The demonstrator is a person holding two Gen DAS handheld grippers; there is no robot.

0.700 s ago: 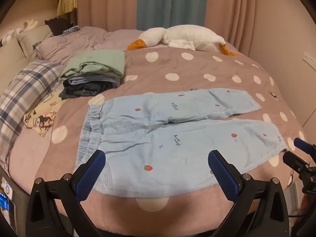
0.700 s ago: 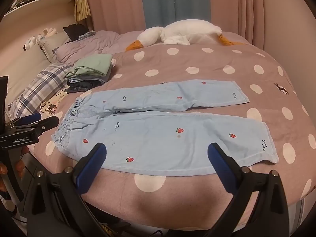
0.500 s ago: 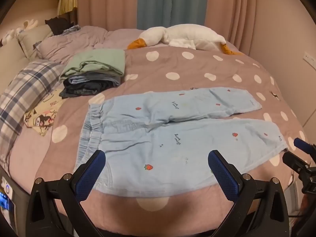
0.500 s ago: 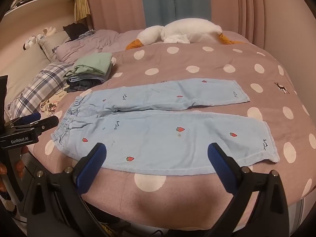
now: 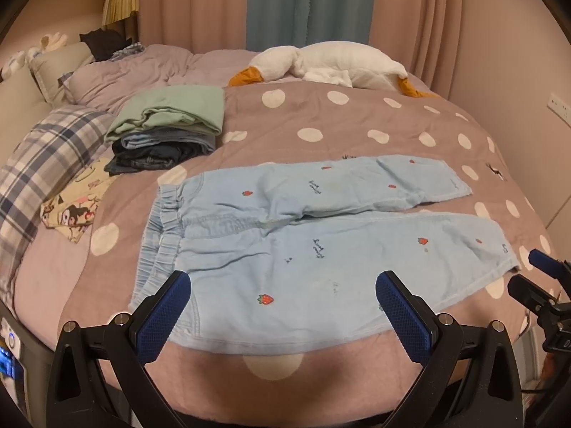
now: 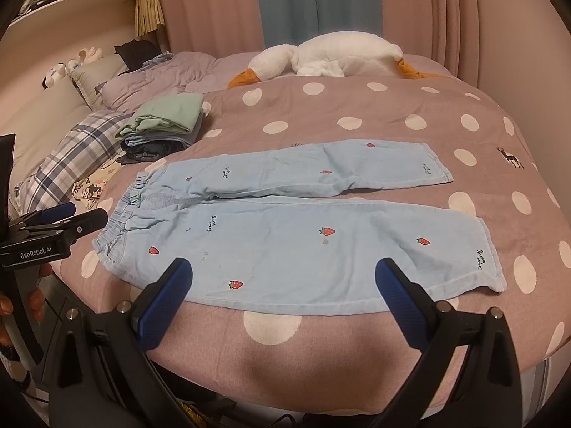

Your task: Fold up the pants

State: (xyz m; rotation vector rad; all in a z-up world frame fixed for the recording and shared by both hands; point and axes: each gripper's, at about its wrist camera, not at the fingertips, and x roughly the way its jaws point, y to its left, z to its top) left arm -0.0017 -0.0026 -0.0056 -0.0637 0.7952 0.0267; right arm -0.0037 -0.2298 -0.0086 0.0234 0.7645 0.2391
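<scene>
Light blue strawberry-print pants (image 5: 314,249) spread flat, unfolded, mid-frame on polka-dot bed cover (image 5: 321,117). No fold made; all folds remaining. Left claw (image 5: 282,306) and right claw (image 6: 283,294) wide open, empty, at lower frame.

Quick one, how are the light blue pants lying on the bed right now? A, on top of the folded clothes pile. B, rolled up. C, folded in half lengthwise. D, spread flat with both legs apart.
D: the light blue pants lie flat on the polka-dot bedspread, both legs side by side, unfolded.
</scene>
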